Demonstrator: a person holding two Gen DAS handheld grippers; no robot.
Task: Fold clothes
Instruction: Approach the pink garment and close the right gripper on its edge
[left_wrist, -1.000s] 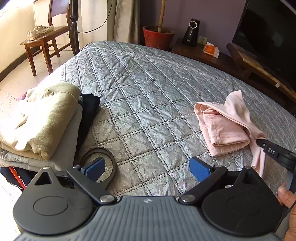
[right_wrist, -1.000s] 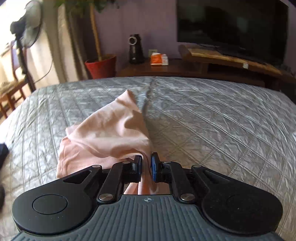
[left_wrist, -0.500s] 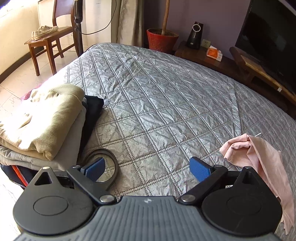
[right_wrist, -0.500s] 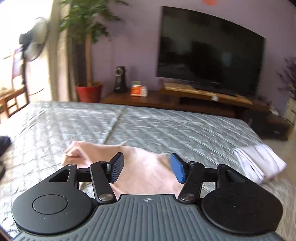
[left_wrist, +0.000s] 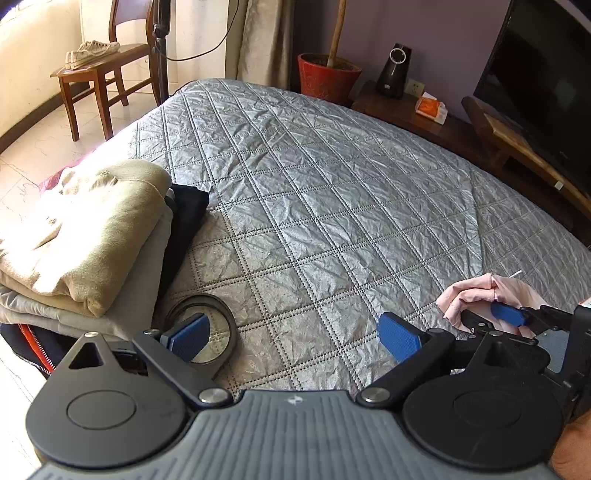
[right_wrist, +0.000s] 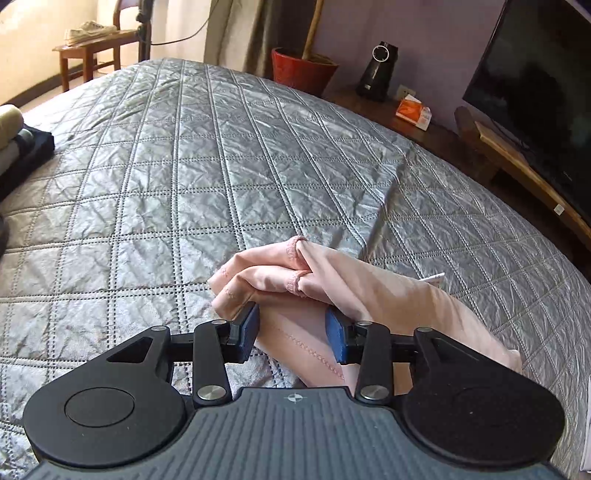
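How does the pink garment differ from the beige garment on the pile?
The pink garment lies crumpled by itself on the quilt; the beige garment is neatly folded atop a stack. The pink one sits between the right gripper pads; nothing touches the beige one. Both rest on the bed.

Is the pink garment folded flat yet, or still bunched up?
Still bunched. The pink garment lies crumpled on the quilt, hems rolled over each other, one end trailing right; the right claw straddles it.

Pink garment (right_wrist: 354, 291) crumpled on the bed

It was bunched, hems showing, near the bed's (right_wrist: 221, 166) near edge; folded clothes (left_wrist: 81, 236) were stacked at its left edge.
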